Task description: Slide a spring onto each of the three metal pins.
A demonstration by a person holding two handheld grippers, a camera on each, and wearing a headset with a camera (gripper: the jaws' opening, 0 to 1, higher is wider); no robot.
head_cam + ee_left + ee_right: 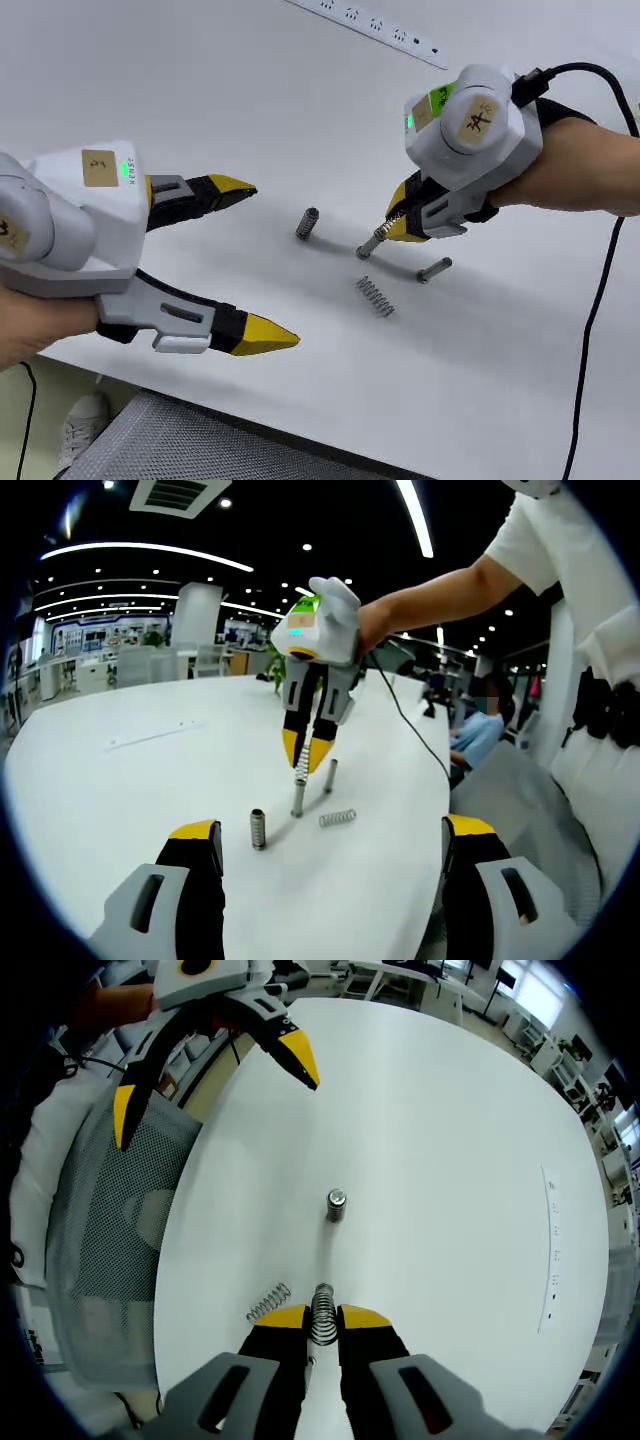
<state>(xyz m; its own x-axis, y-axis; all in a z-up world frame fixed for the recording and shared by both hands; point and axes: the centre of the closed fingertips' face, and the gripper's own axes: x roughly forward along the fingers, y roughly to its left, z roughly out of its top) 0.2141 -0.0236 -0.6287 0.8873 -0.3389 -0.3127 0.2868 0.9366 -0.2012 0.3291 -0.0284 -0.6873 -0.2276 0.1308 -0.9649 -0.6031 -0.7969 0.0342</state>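
Now | right tongs (322, 1314) clamp spring (322, 1329) atop pin (369, 245) | left tongs (272, 264) agape

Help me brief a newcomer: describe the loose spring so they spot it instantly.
On the white table, look by the right gripper. The spring lies flat beside the bare pin, the one coil neither on a pin nor gripped.
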